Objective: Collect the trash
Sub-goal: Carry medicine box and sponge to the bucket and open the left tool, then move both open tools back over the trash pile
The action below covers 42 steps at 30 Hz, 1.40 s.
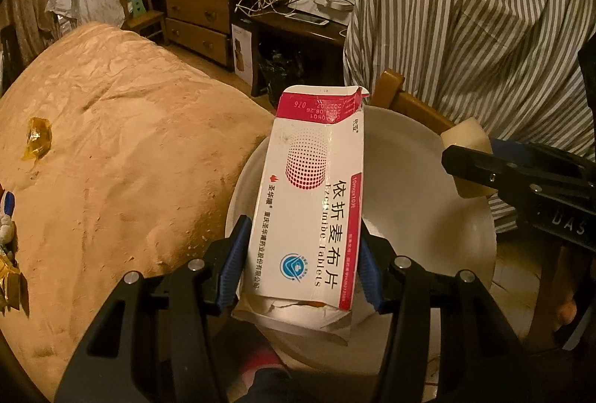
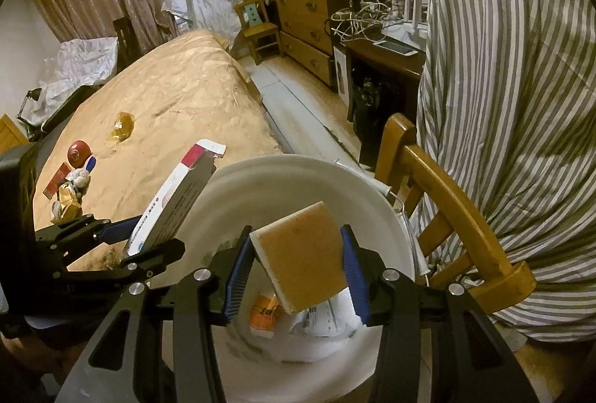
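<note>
My left gripper (image 1: 303, 254) is shut on a white and red tablet box (image 1: 313, 201), torn open at both ends, held over a white bucket (image 1: 428, 186). The box also shows in the right wrist view (image 2: 167, 205) with the left gripper (image 2: 149, 246). My right gripper (image 2: 298, 272) is shut on a tan and white sponge (image 2: 301, 254), held above the bucket (image 2: 290, 175). It shows at the right of the left wrist view (image 1: 473, 175). Trash lies in the bucket's bottom, among it an orange packet (image 2: 264, 313). A yellow wrapper (image 1: 37, 142) lies on the tan bedspread (image 1: 123, 157).
More small items, among them a red round thing (image 2: 79, 152) and wrappers (image 2: 69, 198), lie on the bedspread's near left. A wooden chair (image 2: 447, 201) stands right of the bucket, draped with a striped cloth (image 2: 521, 104). A chest of drawers (image 2: 305, 8) and a cable-strewn desk (image 2: 383, 45) stand behind.
</note>
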Tool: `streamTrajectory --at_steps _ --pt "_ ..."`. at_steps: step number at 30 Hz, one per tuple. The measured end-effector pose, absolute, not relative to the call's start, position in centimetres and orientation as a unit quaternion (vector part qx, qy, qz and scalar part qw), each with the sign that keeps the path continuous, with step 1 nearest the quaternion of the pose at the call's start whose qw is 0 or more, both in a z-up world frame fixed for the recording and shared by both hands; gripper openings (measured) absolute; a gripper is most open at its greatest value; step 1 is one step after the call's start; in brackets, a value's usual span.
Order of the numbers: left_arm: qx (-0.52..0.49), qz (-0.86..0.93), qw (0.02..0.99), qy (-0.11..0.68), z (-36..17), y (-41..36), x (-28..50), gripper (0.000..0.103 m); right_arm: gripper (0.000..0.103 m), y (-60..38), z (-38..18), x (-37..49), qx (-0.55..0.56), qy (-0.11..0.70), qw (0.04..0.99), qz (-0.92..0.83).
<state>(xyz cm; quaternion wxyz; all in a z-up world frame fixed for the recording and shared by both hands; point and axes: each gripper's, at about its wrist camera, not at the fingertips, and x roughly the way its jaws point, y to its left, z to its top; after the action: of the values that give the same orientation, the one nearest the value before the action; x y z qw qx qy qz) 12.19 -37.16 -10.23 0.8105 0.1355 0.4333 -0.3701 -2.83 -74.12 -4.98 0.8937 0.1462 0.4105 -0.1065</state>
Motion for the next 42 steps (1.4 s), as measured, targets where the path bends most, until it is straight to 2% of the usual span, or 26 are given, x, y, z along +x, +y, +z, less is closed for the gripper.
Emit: streamTrajectory --at_steps 3,4,5,6,7,17,23,31,42 --pt "0.138 -0.37 0.811 0.432 -10.2 -37.5 12.1 0.054 0.049 -74.1 -5.0 -2.8 0.147 0.408 0.895 -0.106" --pt "0.142 -0.368 0.813 0.428 -10.2 -37.5 12.1 0.058 0.056 -74.0 -5.0 -2.9 0.148 0.407 0.895 -0.107" --pt "0.144 -0.366 0.815 0.426 -10.1 -37.4 12.1 0.067 0.07 -74.1 -4.9 -3.0 0.153 0.4 0.897 -0.108" --pt "0.143 -0.365 0.816 0.424 -10.1 -37.4 12.1 0.072 0.072 -74.1 -4.8 -3.1 0.155 0.395 0.899 -0.112" --pt "0.141 -0.362 0.82 0.422 -10.1 -37.2 12.2 0.074 0.072 -74.2 -4.5 -3.3 0.156 0.392 0.899 -0.113" --pt "0.132 -0.358 0.825 0.418 -9.4 -36.3 12.4 0.074 0.072 -73.8 -3.8 -4.1 0.162 0.38 0.904 -0.111" --pt "0.126 -0.352 0.831 0.412 -8.8 -33.2 12.4 0.074 0.072 -70.5 -1.2 -3.9 0.133 0.348 0.923 -0.091" --pt "0.094 -0.28 0.862 0.412 -9.1 -21.4 14.9 0.074 0.075 -61.5 0.2 -0.9 0.104 0.316 0.943 -0.003" --pt "-0.016 -0.069 0.897 0.436 -12.0 3.8 20.9 0.074 0.076 -45.9 -2.4 6.7 0.07 0.353 0.923 0.136"
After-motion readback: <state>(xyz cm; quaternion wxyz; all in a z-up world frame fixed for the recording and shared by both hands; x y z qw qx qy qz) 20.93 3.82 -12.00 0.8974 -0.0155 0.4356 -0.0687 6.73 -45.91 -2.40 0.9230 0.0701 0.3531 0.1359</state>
